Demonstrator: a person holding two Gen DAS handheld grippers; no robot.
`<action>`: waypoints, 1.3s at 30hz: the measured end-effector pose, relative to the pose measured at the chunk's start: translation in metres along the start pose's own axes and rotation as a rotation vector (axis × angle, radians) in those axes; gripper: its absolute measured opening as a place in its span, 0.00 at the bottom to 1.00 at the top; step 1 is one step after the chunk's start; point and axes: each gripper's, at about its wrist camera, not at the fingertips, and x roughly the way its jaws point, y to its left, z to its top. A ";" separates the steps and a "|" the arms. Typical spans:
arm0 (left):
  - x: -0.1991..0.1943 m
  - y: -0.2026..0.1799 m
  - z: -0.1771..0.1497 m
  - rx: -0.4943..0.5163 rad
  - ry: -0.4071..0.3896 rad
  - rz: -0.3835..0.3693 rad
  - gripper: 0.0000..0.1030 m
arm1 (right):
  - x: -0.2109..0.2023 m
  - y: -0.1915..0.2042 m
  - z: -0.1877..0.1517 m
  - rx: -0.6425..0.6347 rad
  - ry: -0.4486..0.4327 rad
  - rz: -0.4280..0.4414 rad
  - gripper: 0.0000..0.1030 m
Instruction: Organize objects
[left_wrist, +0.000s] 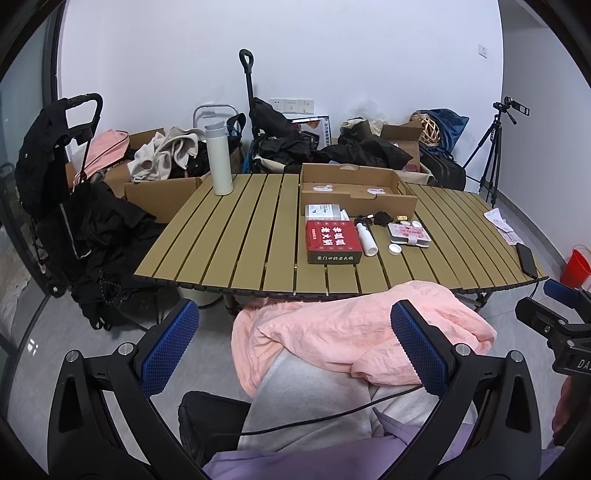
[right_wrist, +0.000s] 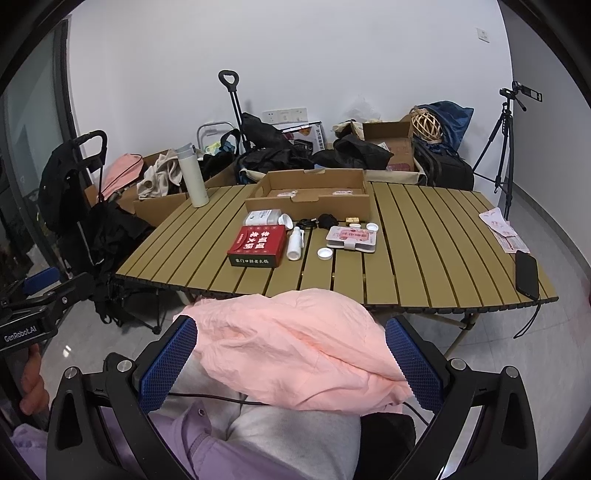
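Note:
A slatted olive table (left_wrist: 236, 236) (right_wrist: 424, 236) carries a red box (left_wrist: 331, 241) (right_wrist: 258, 245), a white spray bottle (left_wrist: 365, 236) (right_wrist: 295, 242), a white cap (left_wrist: 394, 248) (right_wrist: 324, 253), a pink-patterned case (left_wrist: 408, 233) (right_wrist: 352, 237), a white packet (left_wrist: 322, 211) (right_wrist: 263, 217) and an open cardboard tray (left_wrist: 354, 186) (right_wrist: 310, 194). My left gripper (left_wrist: 295, 347) and right gripper (right_wrist: 291, 363) are both open and empty, held low over a pink cloth (left_wrist: 354, 332) (right_wrist: 295, 343) on the person's lap, short of the table.
A white flask (left_wrist: 218, 158) (right_wrist: 192, 175) stands at the table's far left. A black phone (left_wrist: 526, 259) (right_wrist: 526, 275) and pink papers (right_wrist: 502, 229) lie at the right edge. Boxes, clothes, a trolley and a tripod (left_wrist: 491, 158) crowd the floor behind.

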 end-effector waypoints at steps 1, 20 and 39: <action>0.000 0.000 0.000 0.001 0.002 0.001 1.00 | 0.000 0.000 0.000 0.000 0.000 0.000 1.00; 0.002 -0.003 -0.001 0.009 -0.009 0.009 1.00 | 0.000 0.001 -0.005 -0.009 -0.034 0.046 1.00; 0.046 -0.006 -0.015 -0.065 0.170 -0.026 1.00 | 0.020 0.007 -0.023 0.184 0.019 0.038 1.00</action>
